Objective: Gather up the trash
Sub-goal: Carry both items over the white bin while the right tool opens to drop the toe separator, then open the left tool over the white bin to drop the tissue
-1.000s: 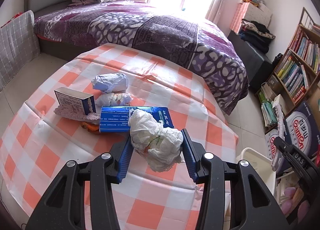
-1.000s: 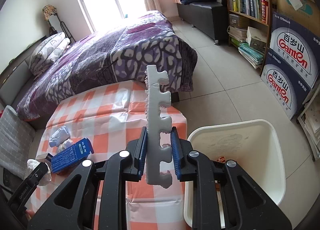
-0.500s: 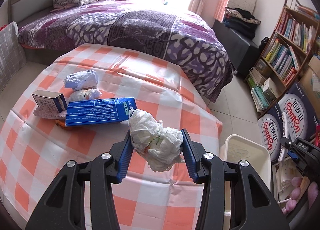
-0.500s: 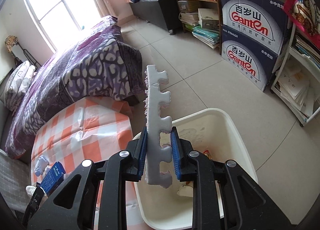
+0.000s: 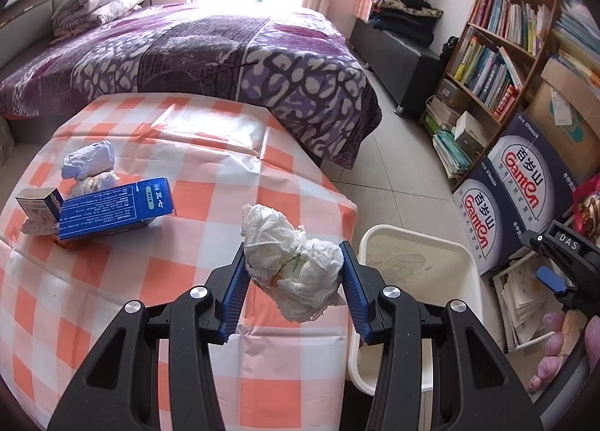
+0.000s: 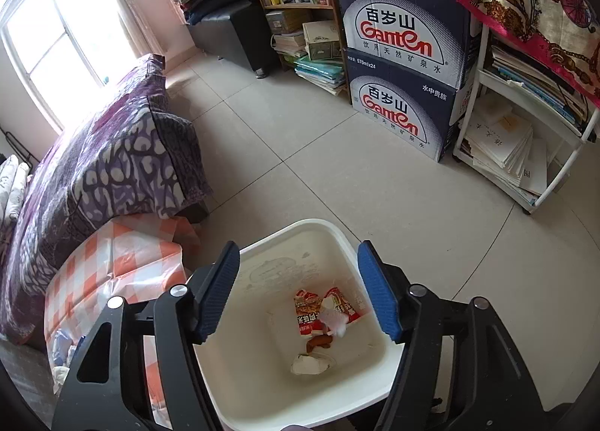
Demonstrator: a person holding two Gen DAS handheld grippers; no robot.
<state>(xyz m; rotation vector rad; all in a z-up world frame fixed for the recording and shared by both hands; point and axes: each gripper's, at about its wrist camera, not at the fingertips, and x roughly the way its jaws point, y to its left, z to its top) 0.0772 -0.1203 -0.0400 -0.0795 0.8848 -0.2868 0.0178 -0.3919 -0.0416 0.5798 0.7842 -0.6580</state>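
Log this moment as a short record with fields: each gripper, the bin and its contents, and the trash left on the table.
left gripper: shut on the crumpled white plastic bag, over the table edge next to the bin
right gripper: open, jaws just opened, nothing between them, above the bin
white plastic bin: on the floor beside the table; holds red snack wrappers and small scraps
orange-and-white checked tablecloth: long blue carton, small blue-and-white box, two crumpled paper wads

Left wrist view looks down across the table (image 5: 187, 281); right wrist view hangs close over the bin (image 6: 378, 386) — both share it.
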